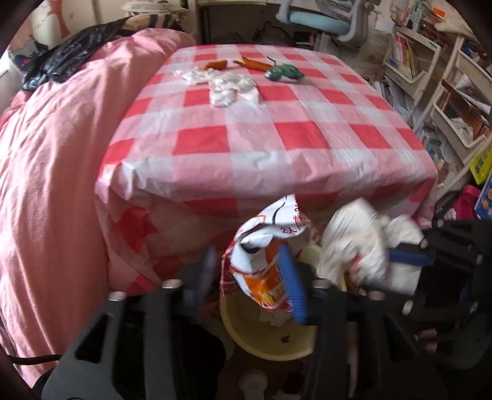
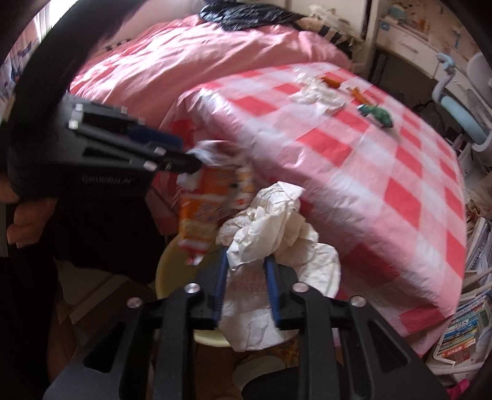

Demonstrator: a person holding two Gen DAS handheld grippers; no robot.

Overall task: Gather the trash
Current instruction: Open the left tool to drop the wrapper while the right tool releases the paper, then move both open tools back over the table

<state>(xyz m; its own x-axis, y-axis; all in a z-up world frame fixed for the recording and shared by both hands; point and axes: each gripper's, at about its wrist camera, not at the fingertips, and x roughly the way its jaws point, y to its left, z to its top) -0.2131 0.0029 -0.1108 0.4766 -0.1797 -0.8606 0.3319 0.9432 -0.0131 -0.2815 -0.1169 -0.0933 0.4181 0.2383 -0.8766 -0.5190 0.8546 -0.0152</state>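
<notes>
My left gripper (image 1: 246,264) stands open over a yellow bin (image 1: 246,332); an orange and white snack wrapper (image 1: 264,261) hangs against its right finger (image 1: 292,283), above the bin. My right gripper (image 2: 244,267) is shut on a crumpled white paper wad (image 2: 276,234), held over the same bin (image 2: 166,270); it also shows in the left wrist view (image 1: 356,243). The left gripper (image 2: 184,160) and wrapper (image 2: 203,203) show in the right wrist view. On the checked table (image 1: 276,138) lie white tissues (image 1: 221,83), orange wrappers (image 1: 252,63) and a green wrapper (image 1: 283,72).
A pink bed cover (image 1: 52,172) lies left of the table. Shelves of books and papers (image 1: 446,92) stand to the right. A blue and white chair (image 1: 329,21) is behind the table. Stacked books (image 2: 464,332) sit on the floor.
</notes>
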